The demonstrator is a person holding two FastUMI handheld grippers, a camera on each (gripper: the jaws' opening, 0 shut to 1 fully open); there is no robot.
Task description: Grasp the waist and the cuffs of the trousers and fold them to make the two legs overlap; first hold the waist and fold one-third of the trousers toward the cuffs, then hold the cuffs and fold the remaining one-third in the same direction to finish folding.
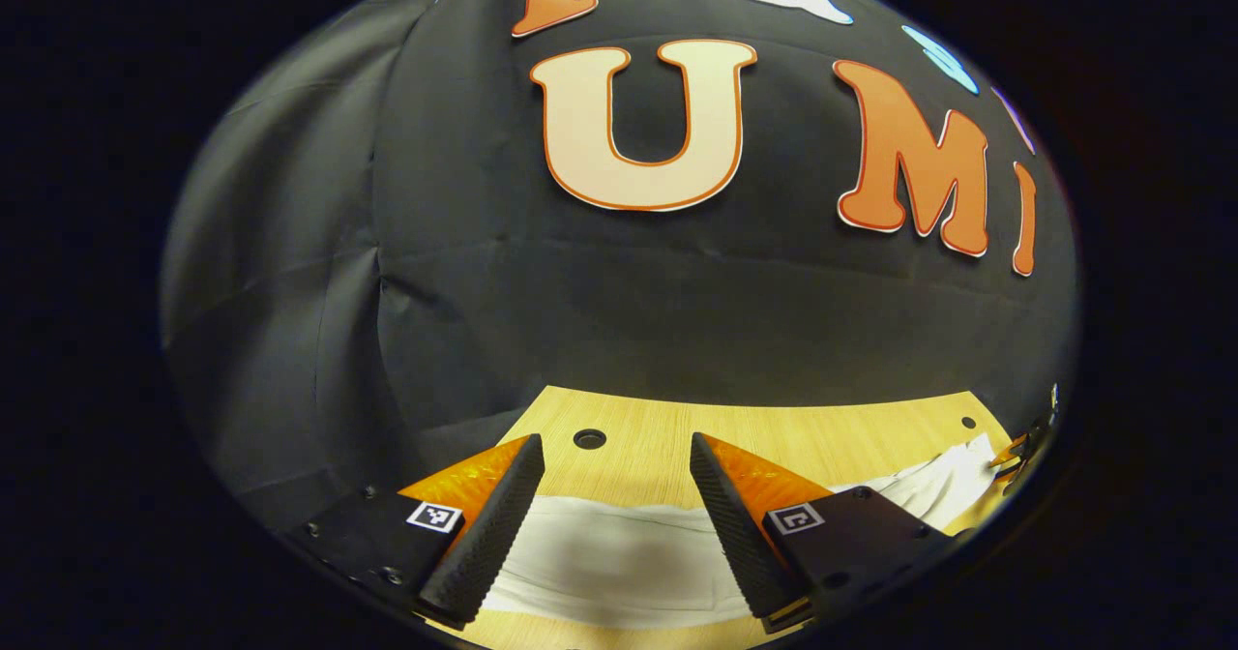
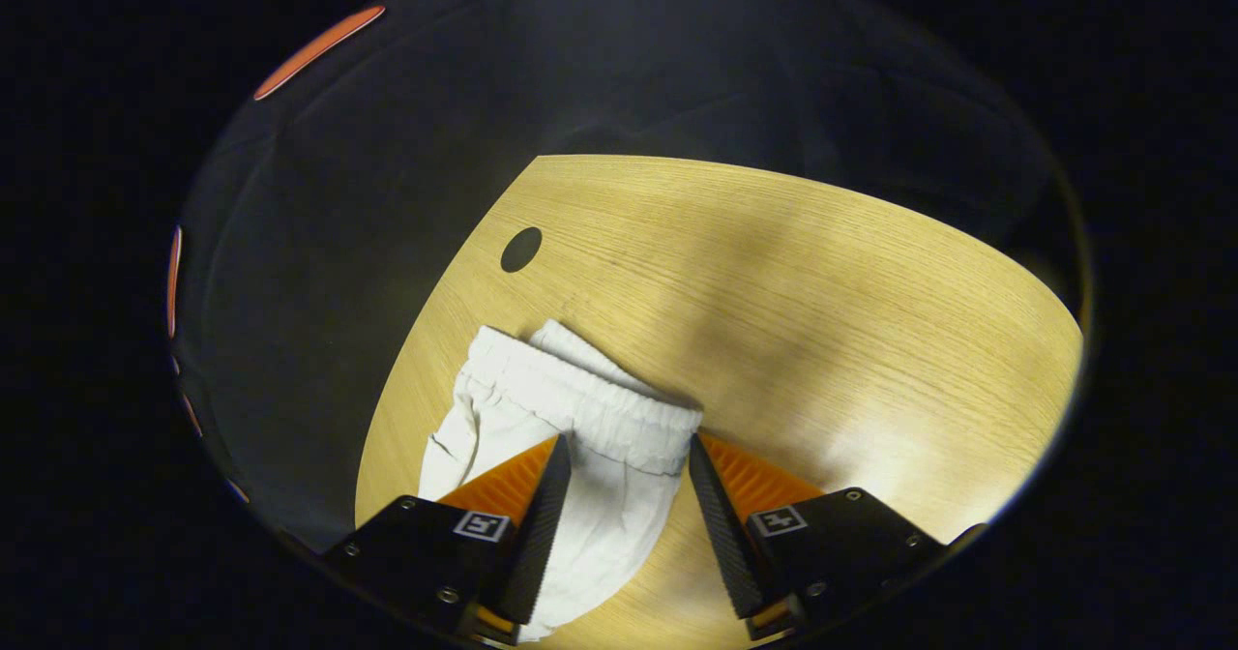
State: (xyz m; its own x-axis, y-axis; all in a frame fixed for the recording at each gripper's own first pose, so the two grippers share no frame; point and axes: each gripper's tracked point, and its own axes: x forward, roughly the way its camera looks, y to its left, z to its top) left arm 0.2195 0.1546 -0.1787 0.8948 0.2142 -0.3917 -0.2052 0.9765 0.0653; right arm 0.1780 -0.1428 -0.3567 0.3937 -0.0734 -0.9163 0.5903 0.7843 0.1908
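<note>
White trousers lie on the wooden table. In the right gripper view their elastic waist (image 2: pixel 590 394) faces away from me, and the cloth runs back between the fingers of my right gripper (image 2: pixel 627 457), which stands open just above the fabric. In the left gripper view a flat stretch of the trousers (image 1: pixel 619 553) lies under my left gripper (image 1: pixel 617 457), also open, with nothing pinched between its fingers. The trousers (image 1: pixel 953 486) stretch on toward the right edge, where the other gripper (image 1: pixel 1025 442) shows small.
The wooden table (image 1: pixel 822 437) has a round hole (image 1: pixel 589 438) near its far edge, and the black cloth wall rises right behind it. In the right gripper view a round hole (image 2: pixel 520 249) lies beyond the waist, with bare table (image 2: pixel 822 292) to the right.
</note>
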